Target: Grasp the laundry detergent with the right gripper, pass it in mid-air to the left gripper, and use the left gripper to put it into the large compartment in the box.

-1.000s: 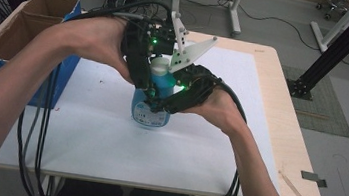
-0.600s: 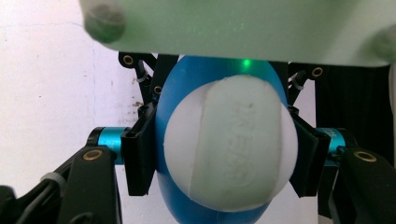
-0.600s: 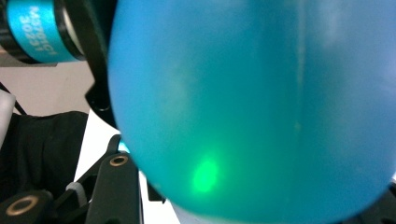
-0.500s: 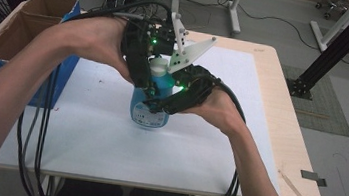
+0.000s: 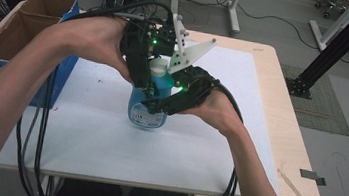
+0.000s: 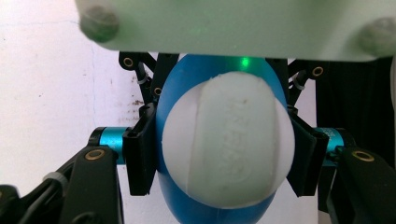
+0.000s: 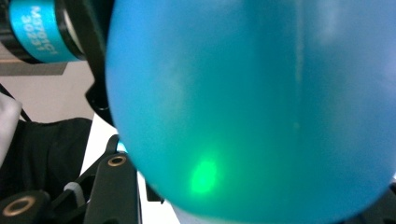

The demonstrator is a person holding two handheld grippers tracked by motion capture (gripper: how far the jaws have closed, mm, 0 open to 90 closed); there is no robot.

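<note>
The blue bottle (image 5: 147,109) stands upright on the table (image 5: 206,147). Its white cap (image 6: 227,144) is squeezed from above by the left gripper (image 6: 224,149). Its body is gripped by the right gripper (image 5: 164,104) from the side.

A blue plastic bottle (image 5: 147,109) with a white cap (image 5: 158,67) stands upright on the white table (image 5: 106,145) near its middle, label facing the near edge, cap on.

Open brown cardboard box with blue sides (image 5: 16,38) at left edge of light wooden table (image 5: 281,116), white sheet (image 5: 107,140) covering most of it.
</note>
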